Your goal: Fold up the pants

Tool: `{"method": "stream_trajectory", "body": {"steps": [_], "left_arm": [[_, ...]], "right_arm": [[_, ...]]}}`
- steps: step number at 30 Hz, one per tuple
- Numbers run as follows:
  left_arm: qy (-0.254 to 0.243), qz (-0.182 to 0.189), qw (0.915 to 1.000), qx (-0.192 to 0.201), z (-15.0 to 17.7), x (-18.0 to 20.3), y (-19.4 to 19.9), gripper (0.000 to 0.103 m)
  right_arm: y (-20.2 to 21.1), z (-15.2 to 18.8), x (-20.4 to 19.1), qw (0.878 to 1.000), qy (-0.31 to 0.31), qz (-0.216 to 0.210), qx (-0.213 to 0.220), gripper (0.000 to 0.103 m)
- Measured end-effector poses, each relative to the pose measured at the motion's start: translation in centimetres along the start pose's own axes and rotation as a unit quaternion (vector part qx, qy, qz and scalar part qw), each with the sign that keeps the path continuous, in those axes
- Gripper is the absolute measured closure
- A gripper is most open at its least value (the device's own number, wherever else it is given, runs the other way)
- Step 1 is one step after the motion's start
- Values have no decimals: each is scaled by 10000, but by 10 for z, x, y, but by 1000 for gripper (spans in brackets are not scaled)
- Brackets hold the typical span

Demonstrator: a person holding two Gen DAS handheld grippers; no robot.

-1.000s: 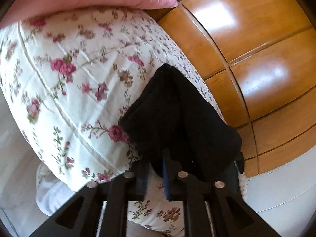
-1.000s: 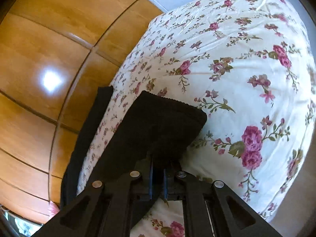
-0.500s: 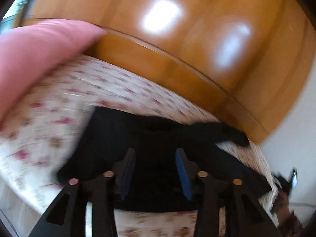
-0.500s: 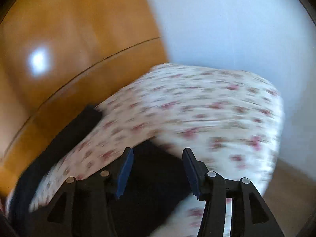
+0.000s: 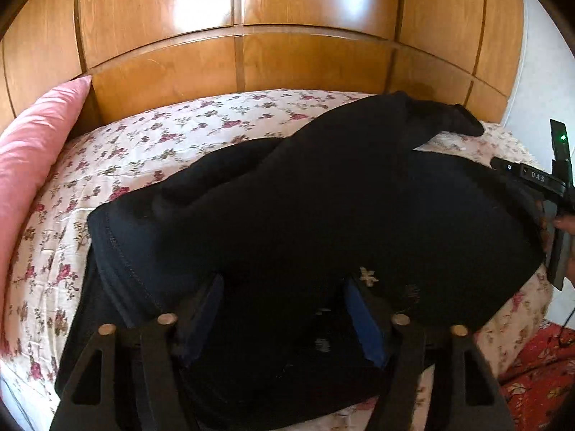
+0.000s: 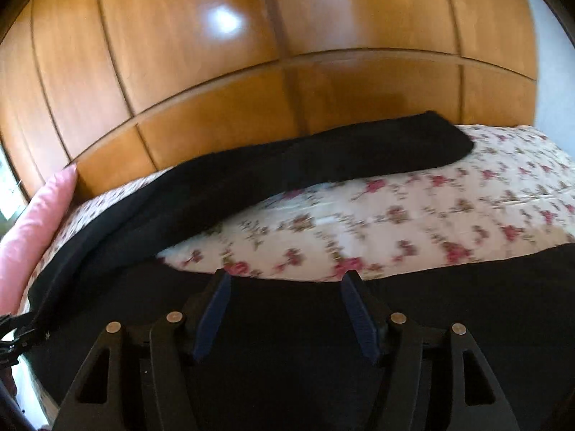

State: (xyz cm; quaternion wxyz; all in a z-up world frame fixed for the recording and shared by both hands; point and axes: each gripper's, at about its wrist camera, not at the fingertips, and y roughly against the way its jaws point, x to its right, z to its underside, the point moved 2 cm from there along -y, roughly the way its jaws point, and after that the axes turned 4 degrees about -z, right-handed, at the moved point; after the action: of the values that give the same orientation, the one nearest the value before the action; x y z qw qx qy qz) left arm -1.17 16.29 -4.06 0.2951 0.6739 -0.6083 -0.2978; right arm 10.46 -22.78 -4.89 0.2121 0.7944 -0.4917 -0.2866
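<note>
Lying across the floral bedspread [image 5: 151,151], the black pants [image 5: 323,194] cover most of the near half of the bed, with one end reaching toward the wooden headboard [image 5: 309,64] on the right. A stitched hem edge shows at the left of the fabric. The left gripper [image 5: 284,309] has its jaws spread wide, both blue-padded fingers [image 5: 366,319] resting low over the dark cloth with nothing pinched between them. A pink pillow [image 5: 32,151] leans at the left edge of the bed, against the wood. At the far right of the left wrist view, part of the other handheld device shows beside the pants (only its black body is visible there).

In the right wrist view, slightly blurred, the right gripper [image 6: 285,309] is likewise wide apart and grips nothing; its fingertips sit at the border where the black cloth meets the bedspread [image 6: 413,222]. A long band of the pants [image 6: 251,179] runs from lower left to upper right along the headboard [image 6: 251,89], and the pillow [image 6: 39,208] shows at the left.
</note>
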Motion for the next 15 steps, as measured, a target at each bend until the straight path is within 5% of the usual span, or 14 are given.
{"method": "stream_trajectory", "body": {"steps": [1,4,10,15], "left_arm": [[-33,55,10000,-30,-2,-1,-1,80],[-69,228,9996,-124,-11,1,0,96],[646,378,9966,339,-65,-39,28,97],[934,107,9932,691,-127,-81,30,97]], "right_arm": [[-4,4,2,9999,-68,21,-82,38],[-6,8,25,9977,-637,-239,-33,38],[-5,11,37,9930,-1081,-471,105,38],[-5,10,38,9937,-1037,-426,65,38]]}}
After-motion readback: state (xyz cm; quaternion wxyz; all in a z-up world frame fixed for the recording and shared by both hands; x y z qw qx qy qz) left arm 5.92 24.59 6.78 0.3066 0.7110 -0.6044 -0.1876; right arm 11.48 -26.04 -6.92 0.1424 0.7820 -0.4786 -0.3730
